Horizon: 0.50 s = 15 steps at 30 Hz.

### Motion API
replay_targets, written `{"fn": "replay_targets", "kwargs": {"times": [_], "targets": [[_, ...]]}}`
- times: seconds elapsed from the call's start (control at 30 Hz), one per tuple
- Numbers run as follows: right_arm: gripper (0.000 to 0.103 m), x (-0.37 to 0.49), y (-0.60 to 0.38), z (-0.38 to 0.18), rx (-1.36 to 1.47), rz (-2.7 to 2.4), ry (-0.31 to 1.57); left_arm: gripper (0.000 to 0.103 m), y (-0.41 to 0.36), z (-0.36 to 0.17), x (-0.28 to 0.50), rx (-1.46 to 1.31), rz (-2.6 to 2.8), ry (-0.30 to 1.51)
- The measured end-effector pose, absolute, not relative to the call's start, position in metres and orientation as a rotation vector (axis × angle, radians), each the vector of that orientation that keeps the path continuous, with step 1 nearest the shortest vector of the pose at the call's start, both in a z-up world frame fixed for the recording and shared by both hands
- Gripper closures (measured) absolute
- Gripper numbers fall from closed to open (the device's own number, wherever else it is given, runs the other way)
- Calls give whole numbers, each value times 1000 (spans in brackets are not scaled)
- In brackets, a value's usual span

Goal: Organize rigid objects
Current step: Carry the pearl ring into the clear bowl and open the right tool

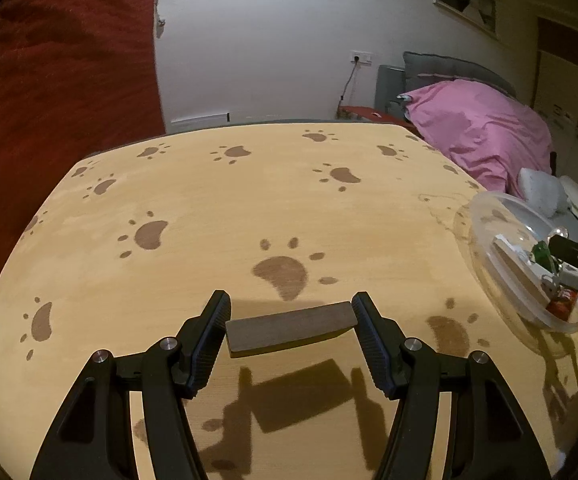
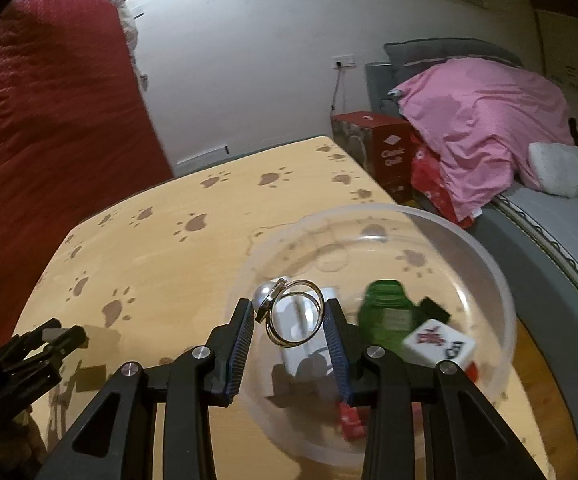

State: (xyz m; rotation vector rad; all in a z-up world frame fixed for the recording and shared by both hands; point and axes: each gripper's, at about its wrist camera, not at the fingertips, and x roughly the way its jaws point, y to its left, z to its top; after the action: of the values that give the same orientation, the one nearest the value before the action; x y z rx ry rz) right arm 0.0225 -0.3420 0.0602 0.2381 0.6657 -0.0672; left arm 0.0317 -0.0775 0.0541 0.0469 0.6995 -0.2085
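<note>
The desk [image 1: 217,216] – pale yellow, printed with brown paw marks – fills the lower part of both views. At its 3 o'clock edge in the left wrist view sits a clear plastic bowl [image 2: 485,276], holding a green bottle [image 2: 387,316], a white mahjong tile [image 2: 439,344], a white block and something red.

The left gripper [image 1: 291,330] is clamped on a dark rectangular block [image 1: 291,330] – its long axis runs crosswise from one jaw to the other, the end toward 3 o'clock tilted slightly up. Its shadow on the desk below suggests it is held clear of the surface.

The right gripper [image 2: 289,322] hangs over the bowl's 9 o'clock side, its jaws pinching a metal ring [image 2: 295,314]. The band stands nearly upright, with its pearl [image 2: 264,292] pointing toward 10 o'clock.
</note>
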Motion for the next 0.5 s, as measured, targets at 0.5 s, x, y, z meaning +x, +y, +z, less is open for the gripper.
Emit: {"fn": "replay_targets", "kwargs": {"times": [0.5], "targets": [[40, 14, -372, 51, 288, -121, 649, 40, -115, 65, 30, 94, -258, 686]]}}
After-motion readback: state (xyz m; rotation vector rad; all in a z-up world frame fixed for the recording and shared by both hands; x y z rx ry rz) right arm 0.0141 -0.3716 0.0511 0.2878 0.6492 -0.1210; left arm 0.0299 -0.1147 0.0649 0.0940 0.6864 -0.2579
